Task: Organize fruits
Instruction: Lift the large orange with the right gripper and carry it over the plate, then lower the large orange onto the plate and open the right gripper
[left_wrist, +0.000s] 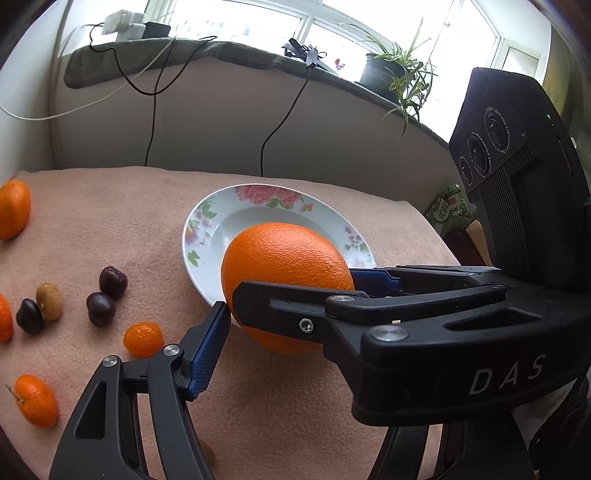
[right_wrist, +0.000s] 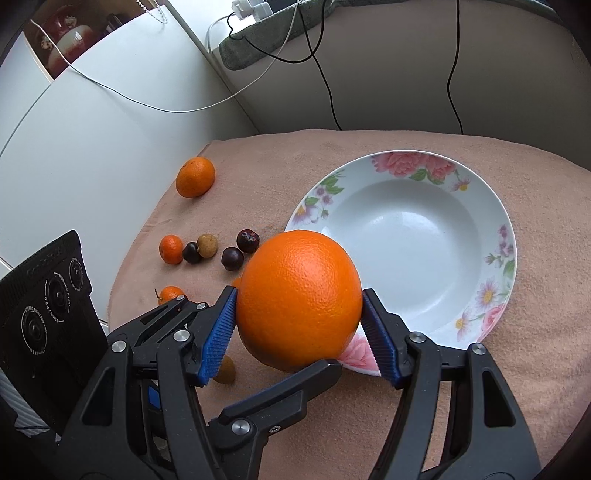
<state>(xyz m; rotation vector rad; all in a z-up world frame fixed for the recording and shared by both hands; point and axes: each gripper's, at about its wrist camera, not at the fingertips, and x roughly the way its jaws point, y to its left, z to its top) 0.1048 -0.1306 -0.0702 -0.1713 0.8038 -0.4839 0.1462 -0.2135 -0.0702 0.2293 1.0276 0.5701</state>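
The right tongs (right_wrist: 299, 326) are clenched on the orange (right_wrist: 299, 291), held over the near rim of the plate (right_wrist: 506, 236). The left tongs (left_wrist: 266, 343) stand spread beside it. Next move, likely: carry it over the hollow and release. Small fruits (right_wrist: 232, 258) wait on the desk.

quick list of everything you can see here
orange: 1, orange, in right claw, over plate's near rim
plate: 1, white with pink flowers, on cloth
mandarins: 4, orange, on cloth beside plate
cherries: 3, dark red, among mandarins
longans: 2, tan, one by cherries, one under the claws
cloth: 1, peach, covering table
spider plant: 1, green, windowsill
cables: several, black and white, hanging from sill
right claw: shut on orange
left claw: beside orange, grip unclear
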